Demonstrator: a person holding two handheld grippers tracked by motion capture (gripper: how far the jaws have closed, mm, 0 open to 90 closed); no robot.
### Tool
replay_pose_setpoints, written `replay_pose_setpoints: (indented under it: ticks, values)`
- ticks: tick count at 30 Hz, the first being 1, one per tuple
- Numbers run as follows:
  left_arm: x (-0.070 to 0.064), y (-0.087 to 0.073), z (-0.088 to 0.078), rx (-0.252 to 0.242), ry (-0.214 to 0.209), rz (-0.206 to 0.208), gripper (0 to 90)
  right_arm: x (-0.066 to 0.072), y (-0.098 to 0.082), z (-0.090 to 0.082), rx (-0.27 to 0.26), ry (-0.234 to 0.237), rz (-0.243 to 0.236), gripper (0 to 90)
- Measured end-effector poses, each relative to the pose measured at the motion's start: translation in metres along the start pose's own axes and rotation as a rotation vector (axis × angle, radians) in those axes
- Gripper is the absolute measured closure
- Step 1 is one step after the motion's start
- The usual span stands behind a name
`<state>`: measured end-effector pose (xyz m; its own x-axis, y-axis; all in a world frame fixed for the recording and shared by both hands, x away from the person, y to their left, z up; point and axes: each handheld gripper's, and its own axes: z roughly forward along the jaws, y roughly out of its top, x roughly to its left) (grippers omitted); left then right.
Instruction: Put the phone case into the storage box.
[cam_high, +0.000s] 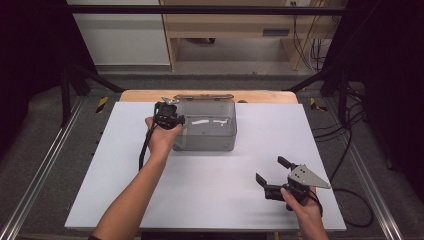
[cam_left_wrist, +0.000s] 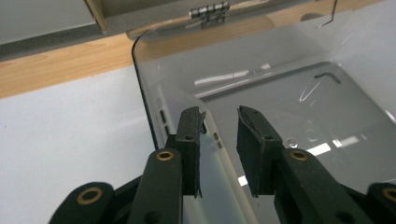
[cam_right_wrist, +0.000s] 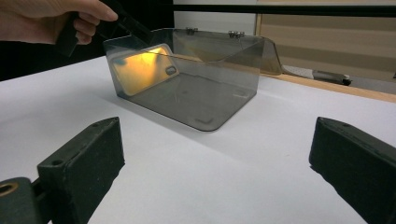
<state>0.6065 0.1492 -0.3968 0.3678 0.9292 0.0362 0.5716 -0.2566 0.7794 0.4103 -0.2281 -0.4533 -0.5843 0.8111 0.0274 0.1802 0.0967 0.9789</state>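
One gripper at the box wall, the other waiting wide.

The left gripper (cam_left_wrist: 218, 140) straddles the left wall of the clear box (cam_high: 205, 131), one jaw outside and one inside, with a gap showing on both sides, so it is apart and not pinching yet. The box sits open toward the far side of the white surface (cam_high: 210, 190), its hinged lid (cam_high: 204, 97) folded back. To do this step well, I'd judge the wall should be centred between the jaws and seated deep before closing, since thin slick plastic could slip or flex. The right gripper (cam_high: 272, 170) rests well apart from the box near the front right, jaws spread and empty, and could steady the box if needed.
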Motion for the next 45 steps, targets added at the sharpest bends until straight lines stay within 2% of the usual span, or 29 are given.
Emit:
replay_pose_setpoints:
  ticks: [6,20,25,29,33,35,45]
  values:
    - [0.0,0.002,-0.006,-0.035,-0.005,0.0,69.8,0.0,0.0,0.0,-0.001,0.001,0.0,3.5]
    - [0.003,0.004,-0.013,-0.08,-0.008,-0.002,68.1,0.0,0.0,0.0,-0.004,-0.002,0.003,3.5]
    - [0.003,0.005,-0.015,-0.117,-0.012,0.004,60.4,0.0,0.0,0.0,-0.004,-0.001,0.003,3.5]
    - [0.005,0.005,-0.017,-0.154,-0.013,0.0,49.4,0.0,0.0,0.0,-0.004,-0.002,0.002,3.5]
    - [0.008,0.005,-0.019,-0.19,-0.024,-0.01,42.3,0.0,0.0,0.0,-0.003,-0.002,0.002,3.5]
    - [0.008,0.005,-0.02,-0.207,-0.013,-0.009,36.8,0.0,0.0,0.0,-0.003,-0.001,0.002,3.5]
    - [0.011,0.004,-0.025,-0.265,-0.019,-0.023,22.6,0.0,0.0,0.0,-0.003,-0.002,0.0,3.5]
